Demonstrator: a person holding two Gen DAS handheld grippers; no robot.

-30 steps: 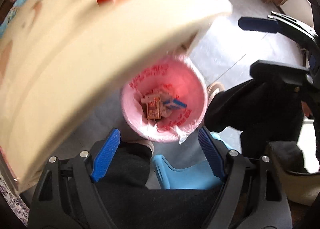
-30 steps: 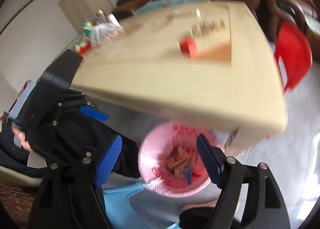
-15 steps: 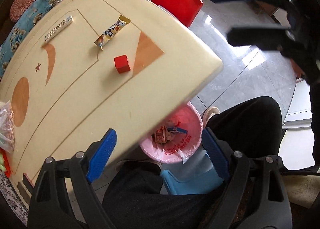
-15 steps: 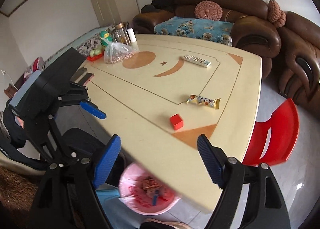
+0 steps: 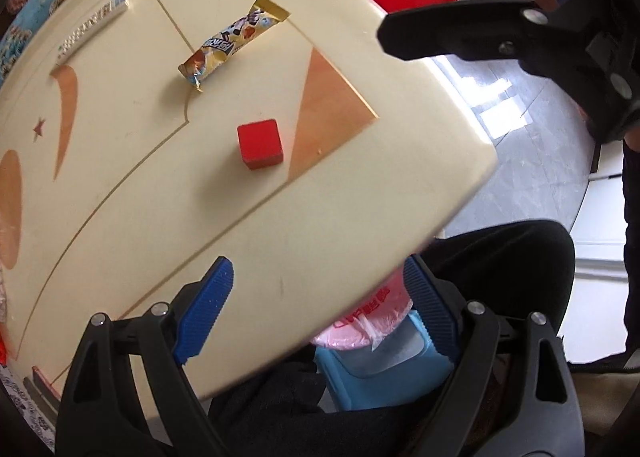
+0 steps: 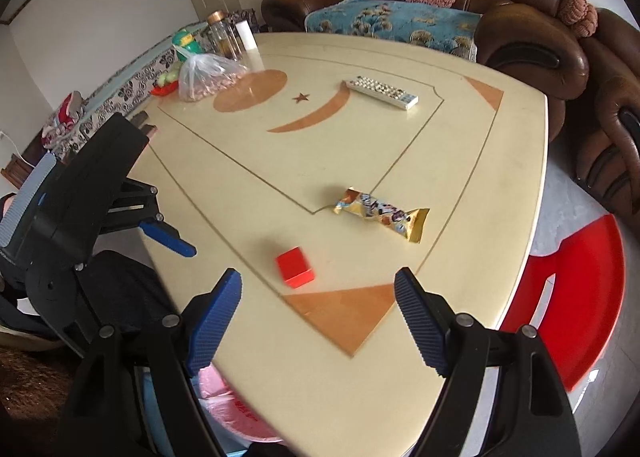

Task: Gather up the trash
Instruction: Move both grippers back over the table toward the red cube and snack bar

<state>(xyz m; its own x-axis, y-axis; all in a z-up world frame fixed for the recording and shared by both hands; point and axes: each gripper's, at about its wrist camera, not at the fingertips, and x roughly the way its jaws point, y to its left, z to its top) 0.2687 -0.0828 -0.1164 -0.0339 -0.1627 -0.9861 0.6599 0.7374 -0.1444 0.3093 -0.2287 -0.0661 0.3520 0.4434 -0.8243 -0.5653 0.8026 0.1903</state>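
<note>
Judging from its thin crinkled foil, the snack wrapper [image 6: 382,214] should be very light, soft and somewhat slippery, likely to slide on the smooth table [image 6: 472,161] if nudged from one side. A sensible hold would be across its narrow middle, with the fingers set down on both long sides at once so the foil bunches between them. It is a long gold packet with a blue and white printed panel and flattened, crimped ends. It lies flat just beyond the red cube [image 6: 295,267], apart from it, with the remote control [image 6: 382,92] well beyond that again. The cube is small, rigid and sharp-edged, an easy thing to pinch by two opposite faces. The right gripper [image 6: 318,311] hangs on the near side of the cube, jaws spread wide and empty. The left gripper [image 5: 316,303] is likewise agape, holding nothing, and on its near side a pink-lined bin [image 5: 372,323] peeks from under the table edge.
</note>
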